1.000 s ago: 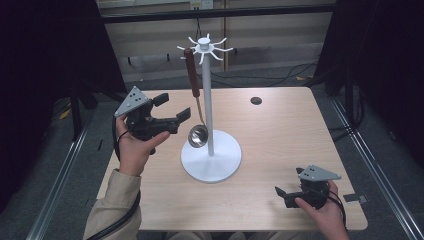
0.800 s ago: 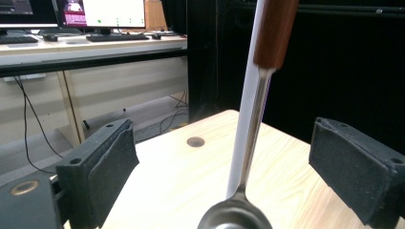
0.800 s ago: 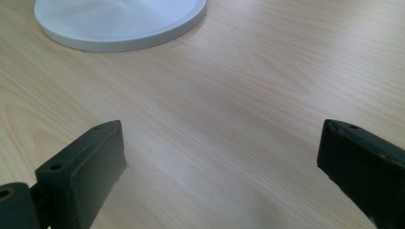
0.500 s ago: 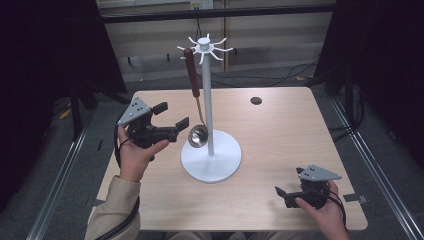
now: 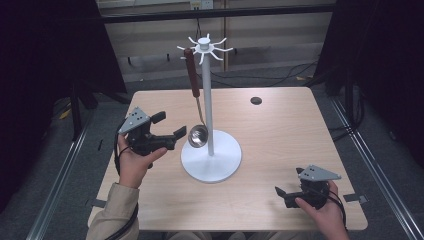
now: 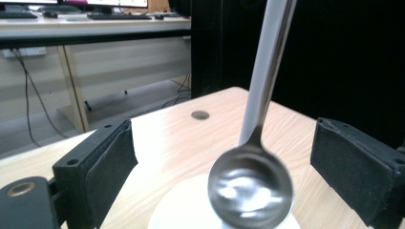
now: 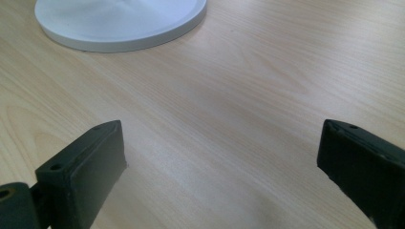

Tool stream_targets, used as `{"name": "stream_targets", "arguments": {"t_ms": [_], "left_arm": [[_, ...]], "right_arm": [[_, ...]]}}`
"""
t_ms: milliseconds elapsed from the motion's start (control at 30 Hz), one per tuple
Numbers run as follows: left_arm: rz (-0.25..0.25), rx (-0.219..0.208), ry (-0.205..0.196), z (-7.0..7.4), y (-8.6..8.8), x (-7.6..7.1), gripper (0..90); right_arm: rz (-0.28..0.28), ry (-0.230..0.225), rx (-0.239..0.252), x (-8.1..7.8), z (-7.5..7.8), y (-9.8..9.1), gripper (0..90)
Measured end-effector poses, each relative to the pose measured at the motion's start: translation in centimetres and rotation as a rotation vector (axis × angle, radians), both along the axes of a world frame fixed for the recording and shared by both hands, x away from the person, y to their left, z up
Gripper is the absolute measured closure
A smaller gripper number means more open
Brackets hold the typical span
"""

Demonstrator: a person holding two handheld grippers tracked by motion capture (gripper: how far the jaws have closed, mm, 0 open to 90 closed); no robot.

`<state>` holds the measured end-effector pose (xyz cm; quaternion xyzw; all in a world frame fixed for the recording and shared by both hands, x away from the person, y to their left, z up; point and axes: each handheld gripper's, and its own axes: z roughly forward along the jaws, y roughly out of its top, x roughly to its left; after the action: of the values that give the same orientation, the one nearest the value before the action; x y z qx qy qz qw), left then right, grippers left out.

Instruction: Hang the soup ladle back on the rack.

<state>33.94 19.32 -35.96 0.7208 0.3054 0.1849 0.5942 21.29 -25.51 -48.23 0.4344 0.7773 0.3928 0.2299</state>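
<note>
Left gripper (image 5: 167,136) — jaws wide apart, nothing held, raised above the desk (image 5: 280,125) and aimed at the bowl of the ladle (image 5: 198,135). In the left gripper view the ladle (image 6: 253,181) sits between the two pads but touches neither, nearer the right pad. The ladle hangs by its brown handle from a hook at the top of the white stand (image 5: 209,100), bowl down, just above the stand's round base.

Judged step: grasp the ladle, probably to lift it off the hook. To do it well, centre the jaws on the thin shank just above the bowl, not on the rounded bowl, which looks slick and could squirt out. Close gently, since the ladle hangs free and a one-sided touch may swing it. Keep clear of the pole right behind.

Right gripper (image 5: 292,194) — jaws also open and empty, low at the near right of the desk; its view shows bare wood and the edge of the stand base (image 7: 119,24).

Hard to make out: how the handle seats on the hook — too small in the high view. Ladle top cut off in the left gripper view.
</note>
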Motion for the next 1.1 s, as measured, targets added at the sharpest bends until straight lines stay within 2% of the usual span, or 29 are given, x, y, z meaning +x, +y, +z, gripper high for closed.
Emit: {"name": "stream_targets", "arguments": {"t_ms": [67, 100, 133, 167, 200, 233, 400, 433, 467, 500, 533, 600, 667, 767, 867, 1100], "left_arm": [[0.006, 0.006, 0.008, -0.4, 0.3, 0.0, 7.8], [0.041, 0.017, 0.009, -0.6, 0.3, -0.1, 7.8], [0.015, 0.006, 0.018, -0.8, 0.5, 0.0, 7.8], [0.01, 0.02, 0.018, -1.0, 0.6, 0.0, 7.9], [0.052, 0.019, 0.021, -1.1, 0.5, -0.2, 7.8], [0.017, 0.015, 0.03, -1.3, 0.8, -0.1, 7.8], [0.025, 0.019, 0.045, -2.0, 1.1, -0.1, 7.8], [0.047, 0.02, 0.049, -2.1, 1.0, -0.2, 7.8], [0.026, 0.011, 0.051, -2.3, 1.1, -0.1, 7.9], [0.059, 0.032, 0.049, -2.4, 1.1, -0.2, 7.8], [0.031, 0.013, 0.058, -2.6, 1.2, -0.1, 7.8], [0.032, 0.033, 0.061, -2.8, 1.4, -0.1, 7.8], [0.058, 0.035, 0.07, -3.1, 1.5, -0.2, 7.9], [0.045, 0.034, 0.08, -3.5, 1.7, -0.1, 8.0], [0.063, 0.046, 0.083, -3.8, 1.7, -0.1, 8.0], [0.065, 0.059, 0.102, -4.8, 2.1, 0.1, 8.0]], "right_arm": [[0.0, 0.001, -0.001, 0.0, 0.0, 0.0, 2.0], [0.001, 0.0, -0.001, 0.0, 0.0, 0.0, 2.0], [0.001, -0.002, -0.001, 0.0, 0.0, 0.0, 2.0], [-0.003, -0.001, -0.002, 0.0, 0.0, 0.0, 2.0], [-0.003, 0.0, -0.001, 0.0, 0.0, 0.0, 2.0], [-0.002, 0.0, -0.002, 0.0, 0.0, 0.0, 2.1], [-0.001, 0.001, -0.003, 0.0, 0.0, 0.0, 2.0], [-0.001, 0.002, -0.004, 0.0, 0.0, 0.1, 2.0], [-0.001, 0.002, -0.004, 0.0, 0.0, 0.1, 2.0], [0.0, 0.003, -0.004, 0.0, 0.0, 0.1, 2.0], [-0.001, 0.002, -0.004, 0.0, 0.0, 0.1, 2.0], [0.001, -0.001, -0.004, 0.0, 0.0, 0.0, 2.0], [0.001, -0.001, -0.004, 0.0, 0.0, 0.0, 2.0], [0.0, -0.003, -0.004, 0.0, 0.1, 0.0, 2.0], [-0.003, -0.001, -0.004, 0.0, 0.1, 0.0, 2.0], [0.0, -0.001, -0.004, 0.0, 0.1, 0.1, 2.0]]}}
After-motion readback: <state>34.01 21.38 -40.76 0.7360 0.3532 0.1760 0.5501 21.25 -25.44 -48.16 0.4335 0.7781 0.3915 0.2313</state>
